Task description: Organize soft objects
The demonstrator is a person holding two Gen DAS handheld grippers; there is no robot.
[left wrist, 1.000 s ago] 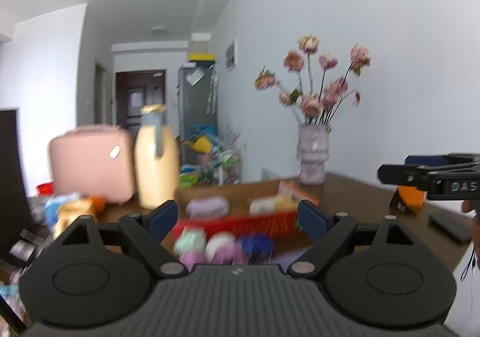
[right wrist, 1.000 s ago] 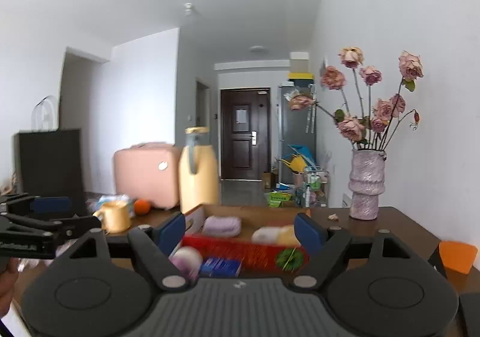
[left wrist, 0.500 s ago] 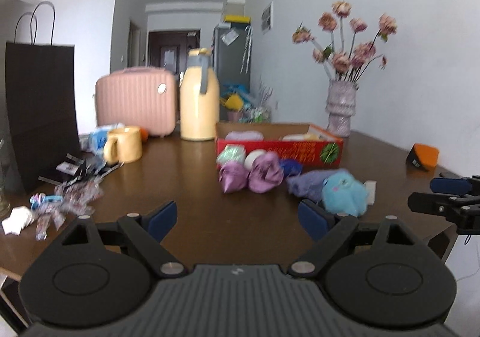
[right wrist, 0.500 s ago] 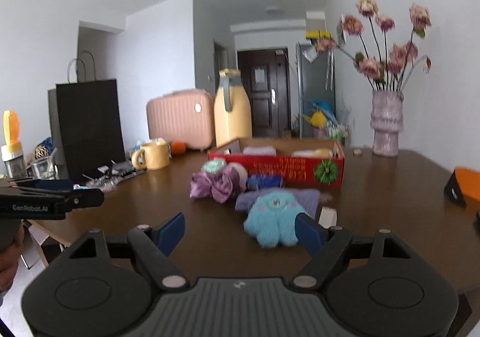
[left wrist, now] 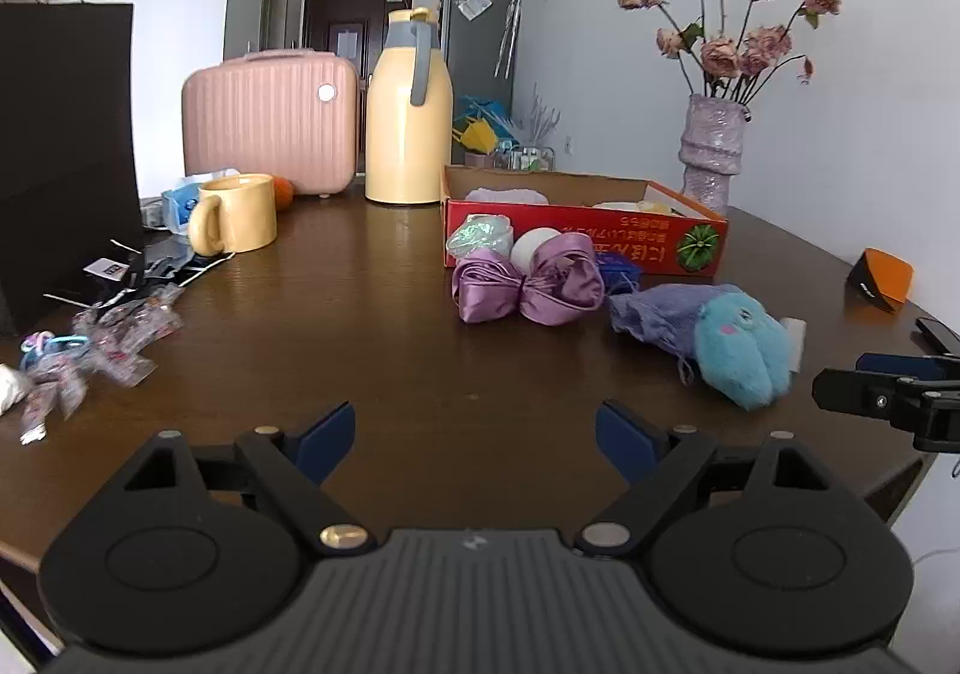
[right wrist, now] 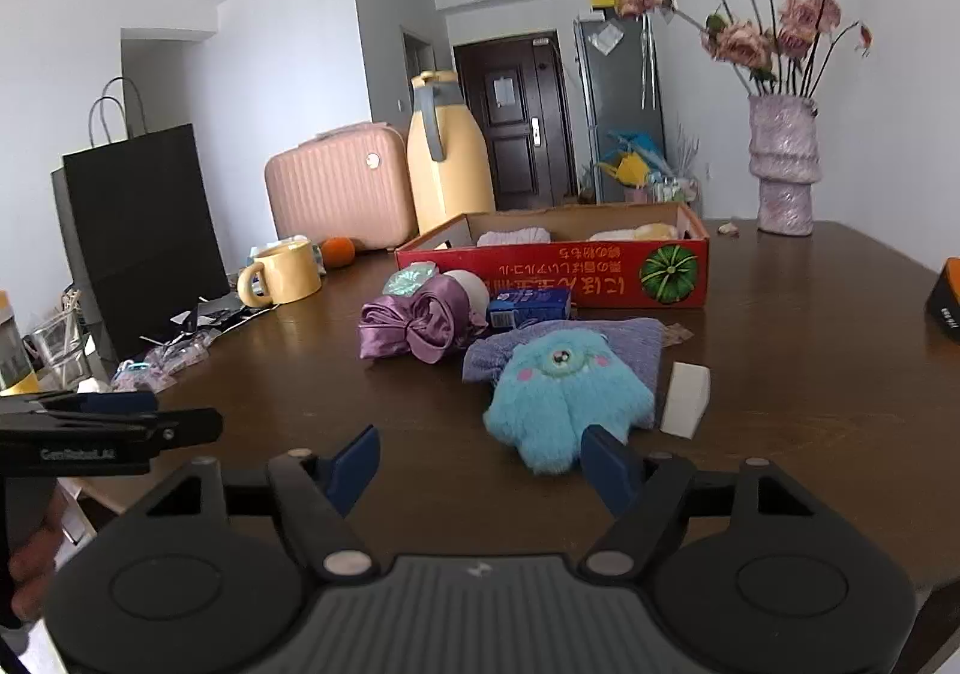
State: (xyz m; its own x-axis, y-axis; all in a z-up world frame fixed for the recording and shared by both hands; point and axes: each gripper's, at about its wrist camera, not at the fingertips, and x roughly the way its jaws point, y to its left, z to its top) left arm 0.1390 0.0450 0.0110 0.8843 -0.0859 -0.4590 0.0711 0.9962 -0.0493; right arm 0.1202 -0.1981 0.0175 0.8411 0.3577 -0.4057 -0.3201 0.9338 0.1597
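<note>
Table [right wrist: 810, 374]: dark wood, cluttered.
Box [right wrist: 564, 269]: red, open top, far centre; a white soft item and a yellow one lie inside.
Far left: pink case [left wrist: 270, 119], yellow flask [left wrist: 408, 116], mug [left wrist: 237, 212], black bag [left wrist: 60, 146], loose wrappers [left wrist: 96, 350] near the left edge.
Far right: vase [right wrist: 783, 164] with dried roses; orange block [left wrist: 882, 278] at the right edge.
Soft items: purple bow [right wrist: 414, 323], white ball [right wrist: 471, 287] and a green bundle [left wrist: 480, 233] just in front of the box; blue plush [right wrist: 564, 398] lying on a purple cloth [right wrist: 636, 341], nearer; white wedge [right wrist: 684, 398] just right of the plush.
In the way: blue packet [right wrist: 528, 308] between bow and box.
Left gripper [left wrist: 474, 434]: jaws spread wide, nothing between them; bare table ahead, bow farther off, plush ahead to the right.
Right gripper [right wrist: 480, 464]: jaws apart and just been closing, nothing between them; the plush's near edge sits just beyond the right finger [right wrist: 606, 470], not touching as far as I can tell.
</note>
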